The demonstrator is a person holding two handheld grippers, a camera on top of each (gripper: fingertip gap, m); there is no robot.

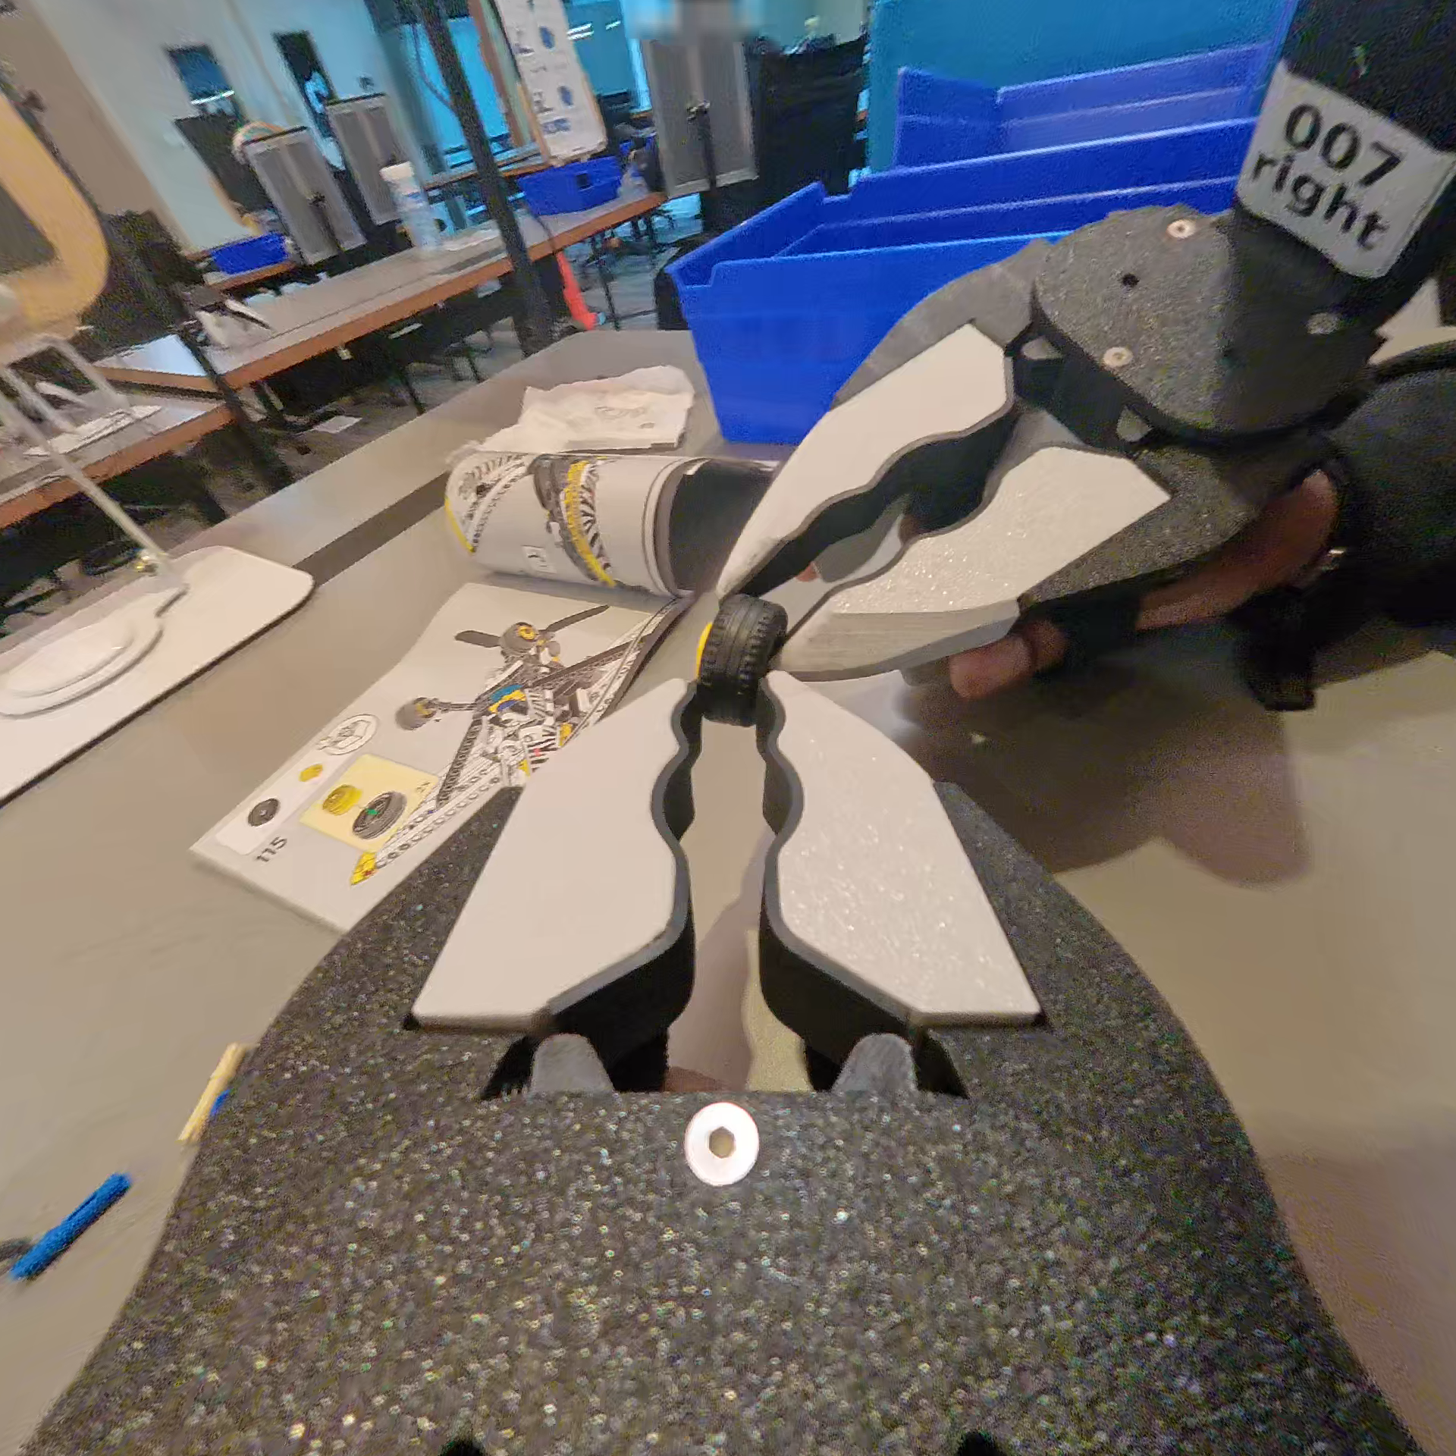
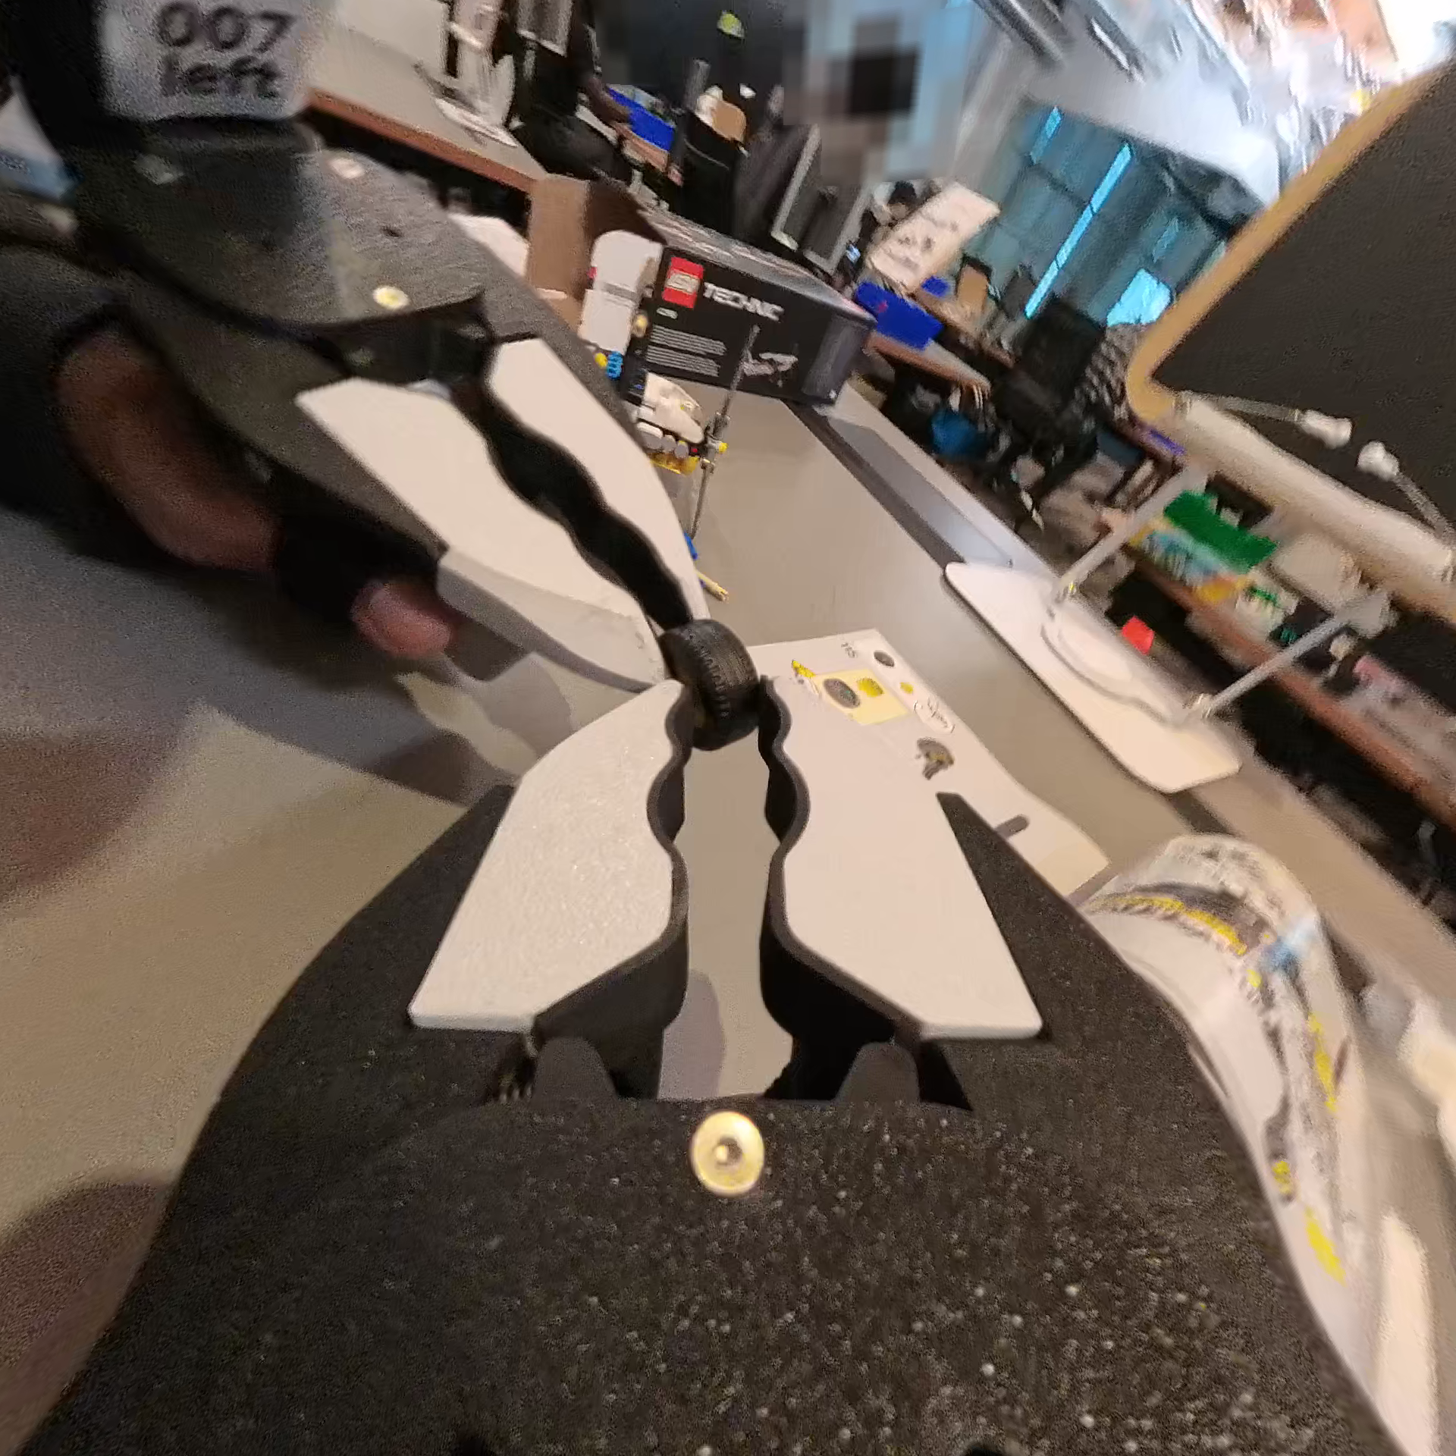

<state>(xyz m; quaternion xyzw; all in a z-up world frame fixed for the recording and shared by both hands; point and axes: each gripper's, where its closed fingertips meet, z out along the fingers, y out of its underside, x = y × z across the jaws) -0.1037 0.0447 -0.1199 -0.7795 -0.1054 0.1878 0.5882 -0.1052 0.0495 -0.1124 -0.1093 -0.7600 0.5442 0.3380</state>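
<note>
A small black rubber wheel (image 1: 741, 646) with a yellow hub is held above the grey table between both grippers. In the left wrist view, my left gripper (image 1: 729, 697) is shut on the wheel's lower part, one pad on each side. My right gripper (image 1: 756, 618) reaches in from the upper right with its tips on the same wheel. In the right wrist view, the wheel (image 2: 713, 670) sits between the right gripper's (image 2: 721, 697) fingertips, and both pads appear to touch it. The left gripper (image 2: 670, 642) meets it from the upper left.
An open instruction booklet (image 1: 441, 748) with a curled page lies just beyond the wheel. Blue bins (image 1: 867, 276) stand at the back right. A white lamp base (image 1: 118, 630) is at the left. A black box (image 2: 748, 331) stands farther along the table. A small blue piece (image 1: 71, 1225) lies near me. Left and right tips are no more than a few centimetres apart.
</note>
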